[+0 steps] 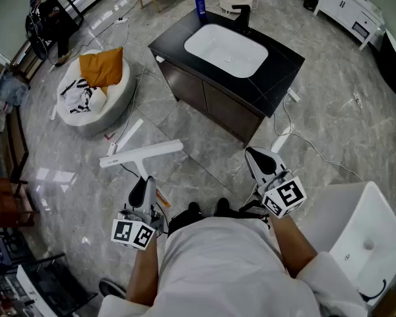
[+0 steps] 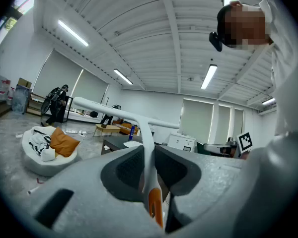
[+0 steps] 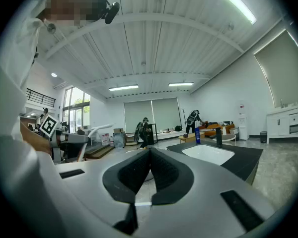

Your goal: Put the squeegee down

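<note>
A white squeegee (image 1: 141, 157) with a long blade and an orange-tipped handle is held upright in my left gripper (image 1: 145, 189), above the grey floor. In the left gripper view its handle (image 2: 148, 167) runs between the jaws, which are shut on it, and the blade (image 2: 114, 110) spans across above. My right gripper (image 1: 263, 162) hangs to the right, in front of the vanity, its jaws pressed together with nothing between them (image 3: 149, 170).
A black vanity (image 1: 277, 71) with a white sink (image 1: 226, 50), black faucet and a blue bottle (image 1: 200, 6) stands ahead. A white beanbag (image 1: 92, 91) with an orange cushion lies left. Cables run across the floor. A white chair (image 1: 363, 243) is at right.
</note>
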Tool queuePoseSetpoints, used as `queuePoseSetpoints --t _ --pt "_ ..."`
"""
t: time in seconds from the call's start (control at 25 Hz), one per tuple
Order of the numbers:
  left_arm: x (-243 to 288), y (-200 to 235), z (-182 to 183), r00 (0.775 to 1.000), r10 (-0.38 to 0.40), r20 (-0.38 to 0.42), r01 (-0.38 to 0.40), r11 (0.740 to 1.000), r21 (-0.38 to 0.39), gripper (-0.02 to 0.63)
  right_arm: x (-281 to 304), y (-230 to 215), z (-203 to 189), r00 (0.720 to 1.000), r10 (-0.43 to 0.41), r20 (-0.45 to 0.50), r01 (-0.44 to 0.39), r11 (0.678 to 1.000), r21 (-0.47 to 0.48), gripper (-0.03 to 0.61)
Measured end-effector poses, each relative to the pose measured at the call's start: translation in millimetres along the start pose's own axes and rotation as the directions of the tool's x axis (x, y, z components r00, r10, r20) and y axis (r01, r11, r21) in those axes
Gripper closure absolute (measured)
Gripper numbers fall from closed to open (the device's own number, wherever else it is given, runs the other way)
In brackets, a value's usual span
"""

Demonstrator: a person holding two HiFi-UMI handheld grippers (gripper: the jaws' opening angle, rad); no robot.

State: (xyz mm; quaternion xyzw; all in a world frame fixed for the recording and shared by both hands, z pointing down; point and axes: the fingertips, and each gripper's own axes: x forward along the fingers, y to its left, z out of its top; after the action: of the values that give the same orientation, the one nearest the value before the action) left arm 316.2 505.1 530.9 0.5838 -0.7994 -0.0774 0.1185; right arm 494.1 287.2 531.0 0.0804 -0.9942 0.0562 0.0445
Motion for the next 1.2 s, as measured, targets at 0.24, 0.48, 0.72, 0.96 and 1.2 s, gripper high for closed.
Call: queuePoseSetpoints --t 0.24,0.48,0.72,0.96,1.2 --pt "-1.4 -0.5 0.2 1.0 0.004 -0.003 -0.004 1.0 -0.004 0.534 0.4 0.3 1.3 1.0 0.007 0.002 -0.007 1.0 0.003 0.565" --pt "0.6 2.0 0.1 1.0 0.02 -0.009 -0.02 1.0 -0.006 0.534 4.8 3.1 3.6 0.998 0.056 0.034 -0.057 0.998 0.022 0.563" --pt "-5.7 7.0 -1.2 0.999 0.046 -0.028 -0.046 0.999 -0.013 0.534 14.7 7.4 -2.6 0.995 0.09 0.036 -0.092 0.994 0.057 0.563" --pt "-2.6 36.3 -18.1 0.994 0.082 -0.07 -0.087 0.994 -0.063 0.534 46.4 8.6 -26.0 0.994 0.105 -0.005 -0.103 0.987 0.124 0.563" --pt "35.6 81.7 -5.7 0.995 0.082 -0.054 -0.087 0.991 -0.105 0.534 105.1 1.3 -14.1 0.994 0.102 -0.03 -0.098 0.988 0.115 0.563"
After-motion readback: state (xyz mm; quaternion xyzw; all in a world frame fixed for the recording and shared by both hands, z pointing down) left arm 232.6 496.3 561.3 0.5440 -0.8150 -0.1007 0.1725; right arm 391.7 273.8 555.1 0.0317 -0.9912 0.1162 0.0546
